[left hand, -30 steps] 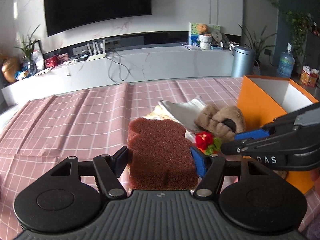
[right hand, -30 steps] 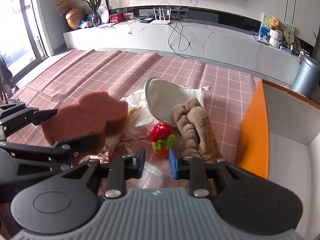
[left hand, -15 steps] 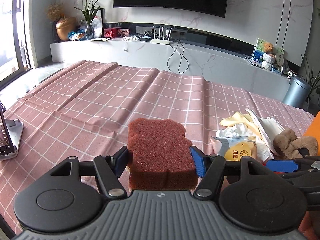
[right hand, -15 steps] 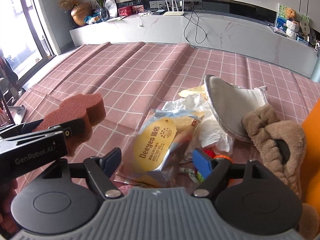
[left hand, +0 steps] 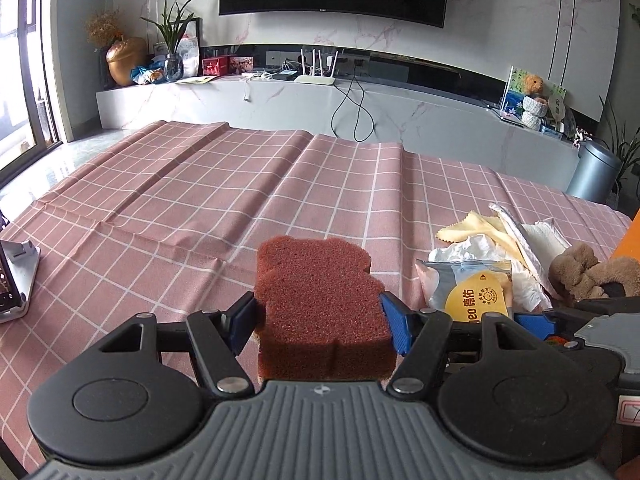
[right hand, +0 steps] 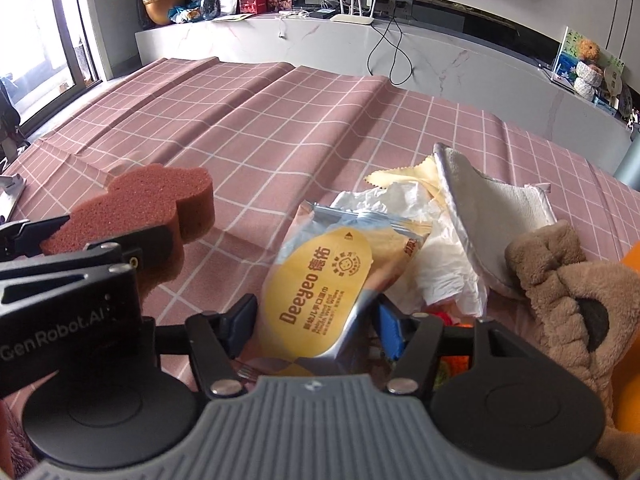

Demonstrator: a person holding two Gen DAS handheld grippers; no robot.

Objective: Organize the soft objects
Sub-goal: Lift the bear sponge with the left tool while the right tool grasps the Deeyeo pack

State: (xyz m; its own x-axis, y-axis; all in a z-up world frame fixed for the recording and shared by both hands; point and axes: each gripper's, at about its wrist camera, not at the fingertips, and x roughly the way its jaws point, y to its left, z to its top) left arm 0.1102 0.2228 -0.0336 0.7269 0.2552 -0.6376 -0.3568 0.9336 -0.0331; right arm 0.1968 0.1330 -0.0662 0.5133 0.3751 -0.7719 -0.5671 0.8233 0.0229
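My left gripper [left hand: 320, 322] is shut on a brown bear-shaped sponge [left hand: 320, 300], held just above the pink checked tablecloth [left hand: 200, 208]; the sponge [right hand: 132, 208] also shows at the left of the right wrist view. My right gripper [right hand: 316, 320] straddles a yellow-and-silver wipes packet [right hand: 320, 280]. Its jaws are closing, and both pads touch the packet's sides, curling its right edge. The packet [left hand: 476, 292] lies at the near edge of a pile holding a brown plush toy [right hand: 560, 292], a grey-white mitt [right hand: 492, 208] and white tissue [right hand: 444, 268].
A yellow cloth [right hand: 404, 176] lies at the back of the pile, and a red flower toy [right hand: 444, 316] peeks out beside my right finger. An orange box [left hand: 630, 236] stands at the far right. A phone on a stand [left hand: 16, 280] sits at the left edge.
Both grippers swung left, away from the orange box. The right jaws opened wide, dropped over the wipes packet and narrowed onto it. The left gripper kept its hold on the sponge.
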